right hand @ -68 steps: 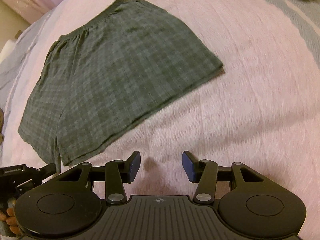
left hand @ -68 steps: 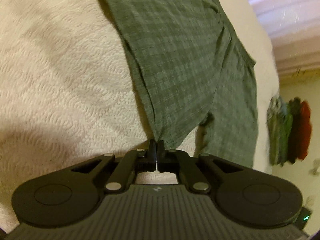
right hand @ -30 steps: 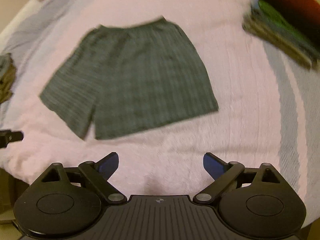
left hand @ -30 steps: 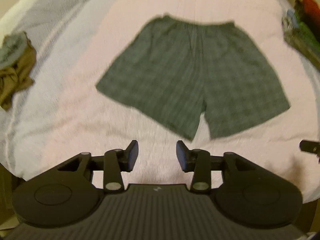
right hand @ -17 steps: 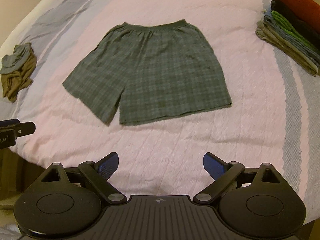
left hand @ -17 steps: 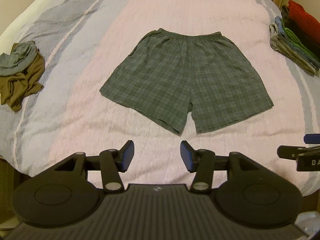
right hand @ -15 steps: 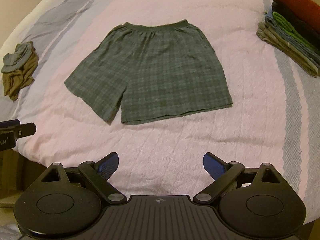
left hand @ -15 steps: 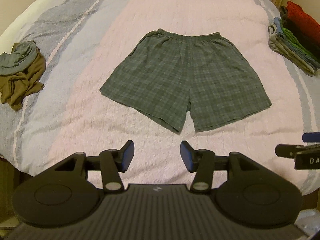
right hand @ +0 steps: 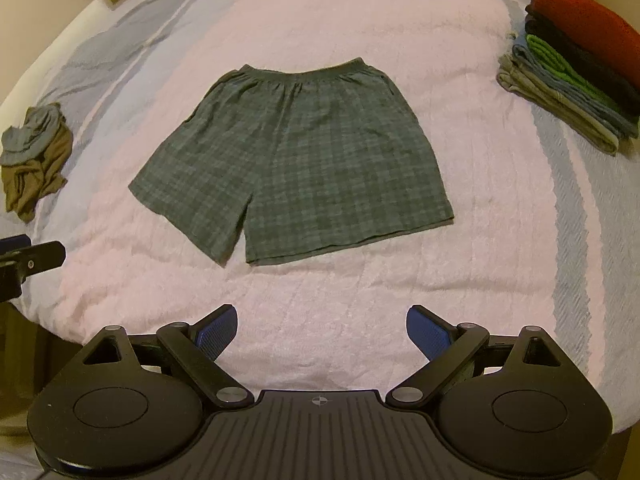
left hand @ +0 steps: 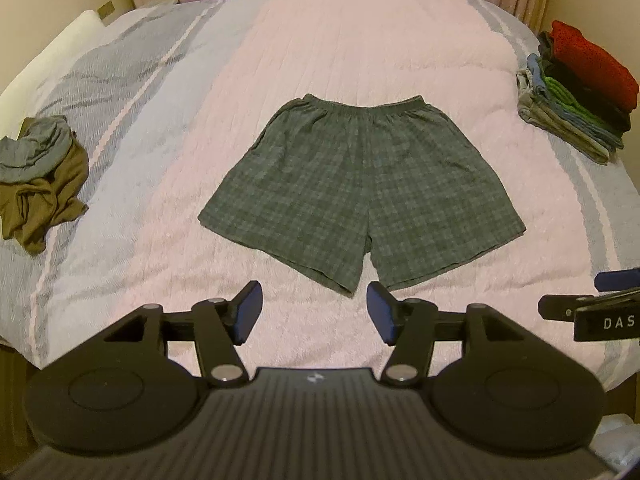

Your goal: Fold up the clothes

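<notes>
Green plaid shorts (left hand: 360, 188) (right hand: 296, 160) lie spread flat on the pink bedspread (left hand: 340, 40) (right hand: 320, 12), waistband away from me and both leg hems toward me. My left gripper (left hand: 314, 312) hovers open near the bed's front edge, short of the hems, with nothing between its fingers. My right gripper (right hand: 320, 334) is wide open too, further back from the shorts and empty. Each gripper's tip shows at the edge of the other's view.
A stack of folded clothes (left hand: 576, 88) (right hand: 576, 60) sits at the bed's right side. A crumpled olive and grey pile (left hand: 40, 176) (right hand: 34, 152) lies on the left. A white pillow (left hand: 52, 60) and curtains are at the back.
The left gripper let go of the shorts' hem and opened. Both grippers pulled back toward the bed's front edge, so the whole shorts now lie flat in view.
</notes>
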A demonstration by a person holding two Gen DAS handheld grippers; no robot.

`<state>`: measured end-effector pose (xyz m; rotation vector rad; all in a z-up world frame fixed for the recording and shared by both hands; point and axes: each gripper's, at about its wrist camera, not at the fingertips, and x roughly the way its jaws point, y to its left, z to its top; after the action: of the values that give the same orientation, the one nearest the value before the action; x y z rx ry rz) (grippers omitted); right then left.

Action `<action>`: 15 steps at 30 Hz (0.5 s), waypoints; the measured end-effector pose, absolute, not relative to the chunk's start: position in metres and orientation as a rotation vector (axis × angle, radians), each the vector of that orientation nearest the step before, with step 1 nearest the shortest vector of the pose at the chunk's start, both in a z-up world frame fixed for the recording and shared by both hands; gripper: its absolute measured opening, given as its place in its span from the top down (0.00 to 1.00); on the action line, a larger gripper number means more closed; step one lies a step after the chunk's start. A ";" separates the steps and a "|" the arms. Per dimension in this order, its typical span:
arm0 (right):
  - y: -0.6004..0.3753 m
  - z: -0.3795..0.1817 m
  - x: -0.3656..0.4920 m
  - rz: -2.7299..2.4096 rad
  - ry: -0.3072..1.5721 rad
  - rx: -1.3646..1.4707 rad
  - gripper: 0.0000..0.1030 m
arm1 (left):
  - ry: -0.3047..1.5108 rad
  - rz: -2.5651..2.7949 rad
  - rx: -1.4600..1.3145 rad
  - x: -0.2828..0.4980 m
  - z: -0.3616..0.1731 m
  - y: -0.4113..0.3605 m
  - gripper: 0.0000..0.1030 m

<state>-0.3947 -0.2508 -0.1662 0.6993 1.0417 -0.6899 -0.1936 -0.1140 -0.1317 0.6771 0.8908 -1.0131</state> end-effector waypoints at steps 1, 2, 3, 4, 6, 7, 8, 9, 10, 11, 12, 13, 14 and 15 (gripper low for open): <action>-0.249 -0.166 -0.391 -0.692 1.041 0.703 0.09 | 0.890 -1.014 0.677 -0.190 -0.131 -0.113 0.47; -0.248 -0.166 -0.387 -0.694 1.041 0.704 0.09 | 0.890 -1.013 0.677 -0.187 -0.131 -0.113 0.47; -0.246 -0.166 -0.383 -0.696 1.040 0.704 0.09 | 0.888 -1.016 0.679 -0.183 -0.130 -0.112 0.46; -0.244 -0.165 -0.379 -0.698 1.040 0.704 0.09 | 0.887 -1.019 0.681 -0.179 -0.130 -0.112 0.45; -0.241 -0.165 -0.370 -0.703 1.038 0.706 0.09 | 0.884 -1.028 0.691 -0.171 -0.131 -0.111 0.45; -0.239 -0.165 -0.366 -0.710 1.036 0.712 0.09 | 0.883 -1.036 0.696 -0.167 -0.132 -0.111 0.45; -0.237 -0.166 -0.361 -0.717 1.035 0.721 0.09 | 0.881 -1.043 0.702 -0.162 -0.132 -0.111 0.45; -0.235 -0.167 -0.357 -0.724 1.033 0.728 0.09 | 0.880 -1.050 0.707 -0.156 -0.133 -0.110 0.45; -0.232 -0.167 -0.353 -0.732 1.032 0.735 0.09 | 0.879 -1.057 0.711 -0.151 -0.133 -0.109 0.45; -0.230 -0.167 -0.348 -0.739 1.031 0.742 0.09 | 0.878 -1.064 0.715 -0.145 -0.133 -0.109 0.45; -0.228 -0.168 -0.344 -0.747 1.029 0.748 0.09 | 0.876 -1.071 0.719 -0.139 -0.134 -0.109 0.44; -0.225 -0.168 -0.339 -0.757 1.026 0.755 0.09 | 0.874 -1.081 0.725 -0.133 -0.134 -0.109 0.44; -0.223 -0.168 -0.335 -0.766 1.023 0.762 0.09 | 0.871 -1.090 0.731 -0.127 -0.134 -0.110 0.44; -0.220 -0.169 -0.330 -0.776 1.020 0.769 0.09 | 0.867 -1.100 0.738 -0.122 -0.134 -0.110 0.44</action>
<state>-0.3302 -0.2202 -0.1686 0.7686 1.0196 -0.7755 -0.1222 -0.1096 -0.1344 0.7376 0.8666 -1.0998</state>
